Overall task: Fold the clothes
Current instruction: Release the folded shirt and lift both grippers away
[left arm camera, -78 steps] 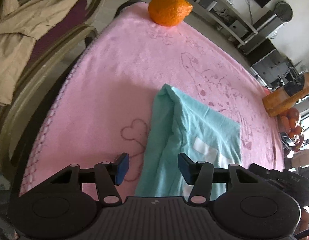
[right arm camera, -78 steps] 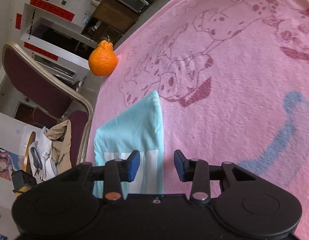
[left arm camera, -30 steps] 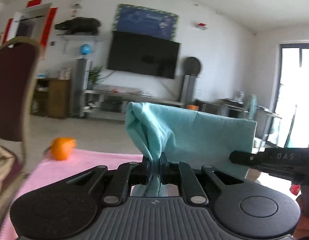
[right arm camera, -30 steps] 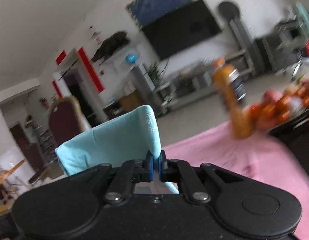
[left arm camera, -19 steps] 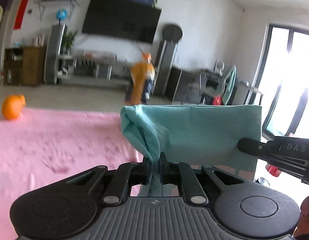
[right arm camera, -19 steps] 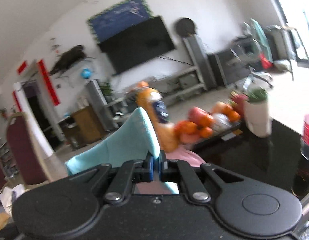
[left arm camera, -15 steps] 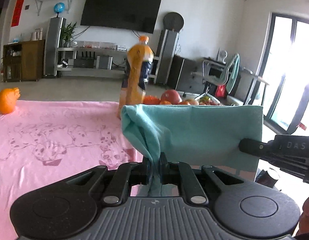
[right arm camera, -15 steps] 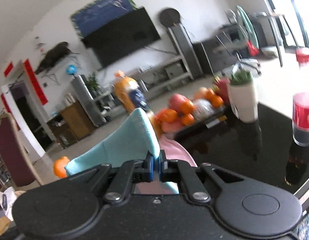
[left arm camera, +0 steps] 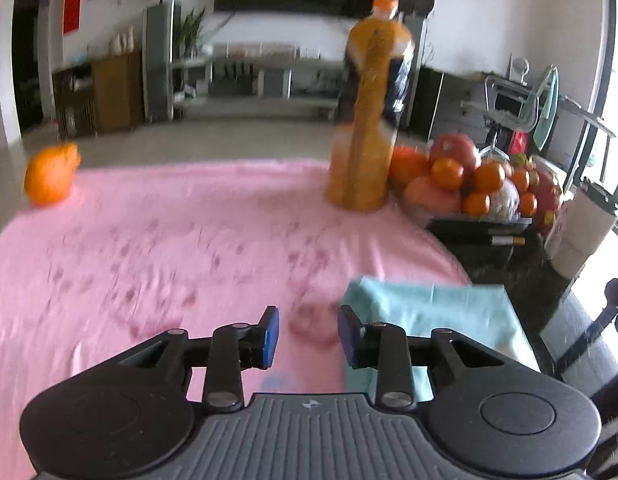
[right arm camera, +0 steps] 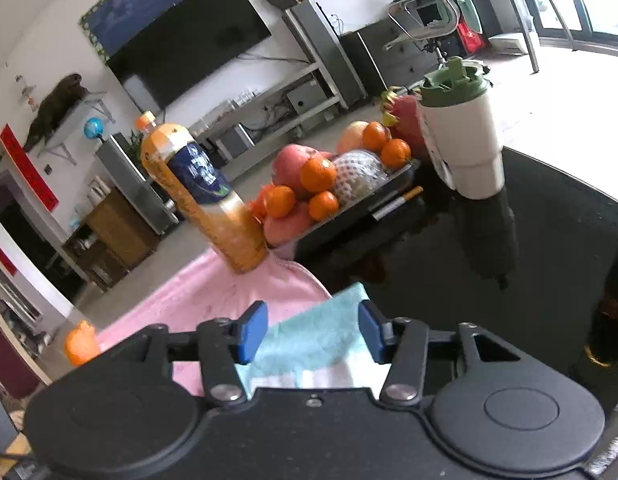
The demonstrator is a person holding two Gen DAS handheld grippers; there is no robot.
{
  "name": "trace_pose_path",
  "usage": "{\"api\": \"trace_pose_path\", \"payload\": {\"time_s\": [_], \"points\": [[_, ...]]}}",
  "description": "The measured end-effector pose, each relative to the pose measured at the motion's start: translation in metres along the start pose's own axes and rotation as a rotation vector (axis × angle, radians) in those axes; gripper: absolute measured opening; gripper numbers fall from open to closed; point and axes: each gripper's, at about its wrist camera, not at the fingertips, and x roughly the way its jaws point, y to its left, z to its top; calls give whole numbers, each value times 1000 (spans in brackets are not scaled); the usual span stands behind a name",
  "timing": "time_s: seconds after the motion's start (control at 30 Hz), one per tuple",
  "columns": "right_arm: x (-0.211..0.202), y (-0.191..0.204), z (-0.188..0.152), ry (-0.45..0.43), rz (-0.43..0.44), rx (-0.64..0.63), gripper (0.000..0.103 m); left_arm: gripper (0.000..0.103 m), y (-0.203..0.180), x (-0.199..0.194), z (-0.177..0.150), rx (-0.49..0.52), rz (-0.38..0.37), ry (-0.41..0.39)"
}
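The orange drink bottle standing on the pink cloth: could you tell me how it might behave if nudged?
The orange drink bottle is tall and narrow, so it probably tips readily. It looks nearly full, so likely heavy. The soft pink cloth beneath may make its footing less steady.

- Left gripper (left arm camera: 308, 334): jaws opening, blue pads apart, nothing between them but pink blanket (left arm camera: 169, 248).
- Folded teal garment (left arm camera: 433, 320) lies on the blanket's right edge, just right of the right-hand pad, partly behind that finger.
- Orange drink bottle (left arm camera: 367, 120) upright at the far edge, blurred.
- Heap of fruit (left arm camera: 469, 178) just right of the bottle.
- Single orange (left arm camera: 49, 174) at far left.
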Motion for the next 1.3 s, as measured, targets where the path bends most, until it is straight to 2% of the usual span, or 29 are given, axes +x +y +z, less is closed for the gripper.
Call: {"api": "trace_pose_path", "payload": {"time_s": [0.07,0.2,0.23,0.3,0.33,0.4,0.43,0.5,0.57,0.63,0.7,0.77,0.8,0.83,0.87,0.9,0.93,1.0,1.13,1.2,1.3], "points": [[-6,-4,-6,36,-10,22,52,30,6,-5,-10,-16,-30,46],[-12,-17,-25,148,5,142,49,26,-15,-18,-28,42,-152,117],[-11,-19,-32,186,16,168,37,26,-25,-19,-32,76,-186,134],[-3,-24,-47,266,21,206,18,28,-40,-17,-41,126,-249,175],[4,-26,-54,308,15,218,18,28,-44,-15,-49,137,-266,195],[13,-35,-65,348,-59,231,18,28,-48,-5,-63,156,-264,285],[16,-40,-70,362,-106,236,15,29,-46,-3,-69,169,-235,327],[10,-48,-76,360,-135,256,6,30,-43,-12,-73,215,-188,320],[-10,-49,-82,328,-156,297,6,30,-38,-24,-71,230,-157,337],[-35,-43,-89,277,-165,327,21,30,-34,-37,-66,231,-87,361],[-58,-31,-95,226,-129,342,26,37,-32,-52,-58,245,-55,348],[-75,-9,-90,204,-99,295,29,43,-31,-72,-49,257,-34,329],[-84,3,-85,189,-100,262,36,46,-28,-81,-42,246,-41,319],[-92,15,-80,173,-102,230,50,49,-25,-90,-37,231,-53,308],[-101,27,-75,157,-103,197,57,51,-22,-100,-32,216,-65,298],[-108,38,-72,152,-110,167,69,55,-19,-109,-28,204,-77,290],[-114,46,-70,151,-125,148,76,60,-16,-118,-25,192,-89,282],[-124,59,-67,150,-155,117,83,67,-13,-126,-23,193,-103,279],[-139,73,-72,164,-203,89,98,73,-10,-140,-24,196,-123,287],[-144,78,-74,179,-219,74,99,74,-10,-147,-25,200,-134,292],[-150,86,-76,196,-238,49,101,82,-10,-156,-25,204,-144,290]]}}
